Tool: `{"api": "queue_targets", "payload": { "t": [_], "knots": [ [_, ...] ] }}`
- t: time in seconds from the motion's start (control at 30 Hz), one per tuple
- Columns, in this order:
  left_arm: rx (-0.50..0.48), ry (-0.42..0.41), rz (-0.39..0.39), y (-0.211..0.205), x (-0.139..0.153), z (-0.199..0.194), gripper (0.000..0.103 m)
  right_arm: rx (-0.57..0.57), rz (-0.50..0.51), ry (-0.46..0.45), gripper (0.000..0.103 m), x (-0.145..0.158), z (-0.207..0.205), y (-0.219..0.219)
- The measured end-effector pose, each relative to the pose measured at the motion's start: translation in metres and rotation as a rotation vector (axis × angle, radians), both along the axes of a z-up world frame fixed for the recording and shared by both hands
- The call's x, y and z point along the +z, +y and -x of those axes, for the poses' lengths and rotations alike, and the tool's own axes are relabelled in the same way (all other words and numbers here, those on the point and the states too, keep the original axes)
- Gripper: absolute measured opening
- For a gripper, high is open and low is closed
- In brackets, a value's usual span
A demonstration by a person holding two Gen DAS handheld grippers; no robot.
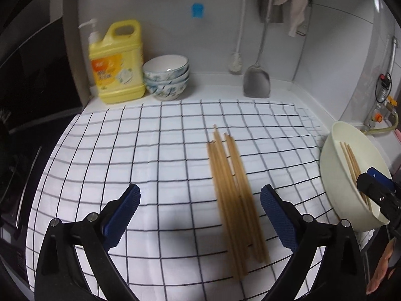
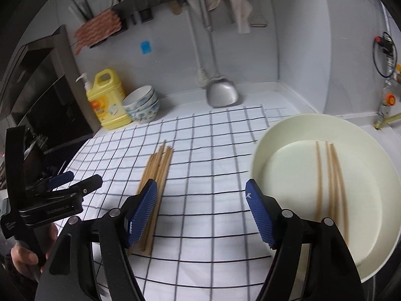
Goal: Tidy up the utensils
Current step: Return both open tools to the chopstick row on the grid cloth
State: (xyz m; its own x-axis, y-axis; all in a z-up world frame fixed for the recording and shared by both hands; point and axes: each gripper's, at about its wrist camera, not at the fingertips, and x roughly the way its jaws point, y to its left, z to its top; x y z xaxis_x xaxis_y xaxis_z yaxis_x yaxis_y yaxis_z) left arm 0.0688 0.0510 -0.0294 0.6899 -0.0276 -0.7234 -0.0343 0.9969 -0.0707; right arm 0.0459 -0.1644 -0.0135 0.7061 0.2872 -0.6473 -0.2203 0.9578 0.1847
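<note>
A bundle of wooden chopsticks (image 1: 233, 200) lies side by side on the checked cloth (image 1: 150, 150), just left of the cream basin (image 2: 275, 135) that sits at the cloth's right edge. A few more chopsticks in the basin (image 2: 330, 178) lie flat on its bottom. Which way the sorting runs I can only guess: if the sticks are being moved from the basin and lined up on the cloth, most of the job looks done and only those few in the basin remain; if it goes the other way, it has barely started.

Both tools are empty. The left gripper (image 1: 200, 215) hangs over the cloth with its blue pads spread wide, the near ends of the bundle lying loose between them and touched by neither pad. The right gripper (image 2: 201, 213) is also spread, holding nothing, between the bundle and the basin.

Hard to tell: the exact number of sticks, since both groups are smeared by motion blur. The right gripper covers the bundle's near end in its own view, and the basin's near rim is cut off behind its right finger. In the left view the right gripper hides part of the basin.
</note>
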Motion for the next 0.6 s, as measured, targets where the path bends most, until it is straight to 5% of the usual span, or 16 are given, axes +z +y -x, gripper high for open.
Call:
{"api": "queue_targets", "payload": {
  "t": [0.6],
  "knots": [
    [0.101, 0.094, 0.008, 0.035, -0.055, -0.006, 0.095, 0.125, 0.117, 0.089, 0.070, -0.055, -0.045, 0.074]
  ]
}}
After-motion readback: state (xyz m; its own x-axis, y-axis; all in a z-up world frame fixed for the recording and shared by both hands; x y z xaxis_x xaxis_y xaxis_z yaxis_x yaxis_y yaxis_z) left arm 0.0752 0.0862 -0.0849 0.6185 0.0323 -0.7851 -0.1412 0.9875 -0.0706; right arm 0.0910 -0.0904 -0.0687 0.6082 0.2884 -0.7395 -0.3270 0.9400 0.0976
